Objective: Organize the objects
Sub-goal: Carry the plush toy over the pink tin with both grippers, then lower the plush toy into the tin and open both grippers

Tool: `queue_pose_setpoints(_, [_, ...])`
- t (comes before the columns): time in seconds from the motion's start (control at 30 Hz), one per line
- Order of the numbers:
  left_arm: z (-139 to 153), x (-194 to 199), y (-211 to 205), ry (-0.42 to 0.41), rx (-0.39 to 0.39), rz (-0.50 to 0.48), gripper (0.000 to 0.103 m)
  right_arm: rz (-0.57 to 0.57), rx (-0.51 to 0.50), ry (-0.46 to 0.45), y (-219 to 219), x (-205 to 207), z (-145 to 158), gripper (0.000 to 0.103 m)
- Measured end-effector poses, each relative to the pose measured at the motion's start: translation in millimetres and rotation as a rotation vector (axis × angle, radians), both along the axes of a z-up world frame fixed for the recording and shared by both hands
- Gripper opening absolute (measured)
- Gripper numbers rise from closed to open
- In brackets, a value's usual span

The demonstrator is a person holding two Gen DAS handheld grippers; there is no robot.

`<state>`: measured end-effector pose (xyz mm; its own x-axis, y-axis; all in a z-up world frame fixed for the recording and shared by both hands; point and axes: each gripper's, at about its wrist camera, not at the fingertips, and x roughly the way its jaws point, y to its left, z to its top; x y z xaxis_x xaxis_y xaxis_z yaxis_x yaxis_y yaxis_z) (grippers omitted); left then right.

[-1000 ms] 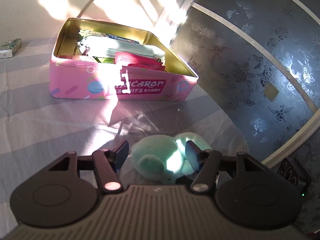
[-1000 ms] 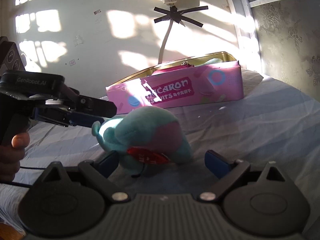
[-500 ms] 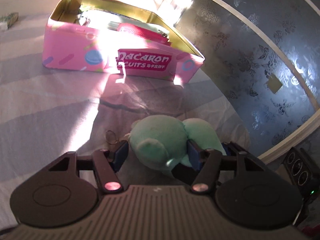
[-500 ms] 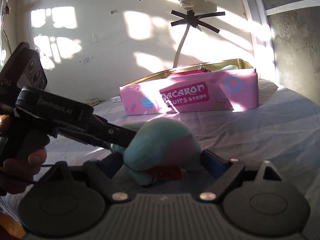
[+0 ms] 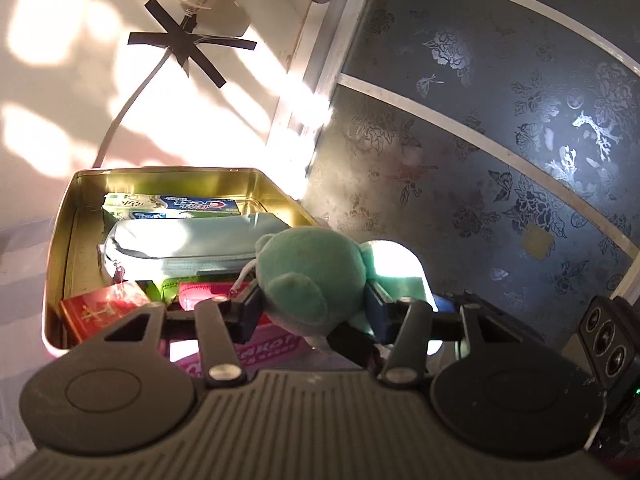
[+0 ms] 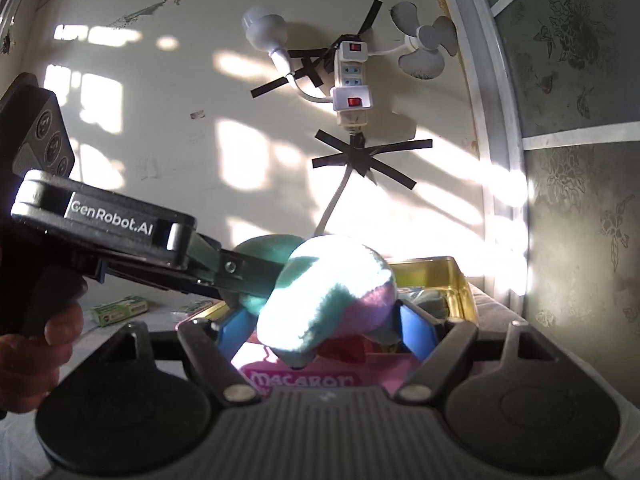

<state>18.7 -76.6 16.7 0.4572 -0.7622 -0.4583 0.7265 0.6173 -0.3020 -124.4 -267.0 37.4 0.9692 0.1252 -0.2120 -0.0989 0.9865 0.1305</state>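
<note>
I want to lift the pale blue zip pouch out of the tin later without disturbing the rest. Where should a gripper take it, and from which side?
Judging by its pose, grip the pale blue pouch across its narrow width near the middle, coming straight down from above. It lies flat and long across the pink tin, with the toothpaste box behind it and the red box in front, so a sideways approach looks blocked.

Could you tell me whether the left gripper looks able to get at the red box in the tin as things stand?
Probably not: the left gripper is shut on the plush toy, though the red box lies uncovered in the tin's near corner.
</note>
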Motion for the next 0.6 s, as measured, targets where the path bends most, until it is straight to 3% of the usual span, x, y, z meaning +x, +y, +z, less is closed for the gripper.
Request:
queue_pose_setpoints(0.23, [-22.1, 52.2, -42.0, 0.088, 0.040, 0.017, 0.056, -0.044, -0.052, 0.129, -27.3, 64.1, -6.8, 0.077])
queue_pose_setpoints(0.37, [-31.9, 65.9, -60.3, 0.049, 0.122, 0.044, 0.056, -0.056, -0.105, 0.229, -28.8, 103.3, -17.2, 0.074])
queue_pose_setpoints(0.47, [-28.8, 70.4, -67.3, -0.029, 0.173, 0.076, 0.061, -0.070, -0.167, 0.260, -23.0, 122.4, -24.2, 0.075])
queue_pose_setpoints(0.53, [-26.0, 74.1, -69.4, -0.050, 0.195, 0.107, 0.068, -0.086, -0.151, 0.258, -23.8, 127.1, -26.5, 0.080])
queue_pose_setpoints(0.6, [-23.5, 73.0, -68.5, -0.068, 0.208, 0.131, 0.071, -0.098, -0.109, 0.237, -25.5, 121.5, -24.5, 0.097])
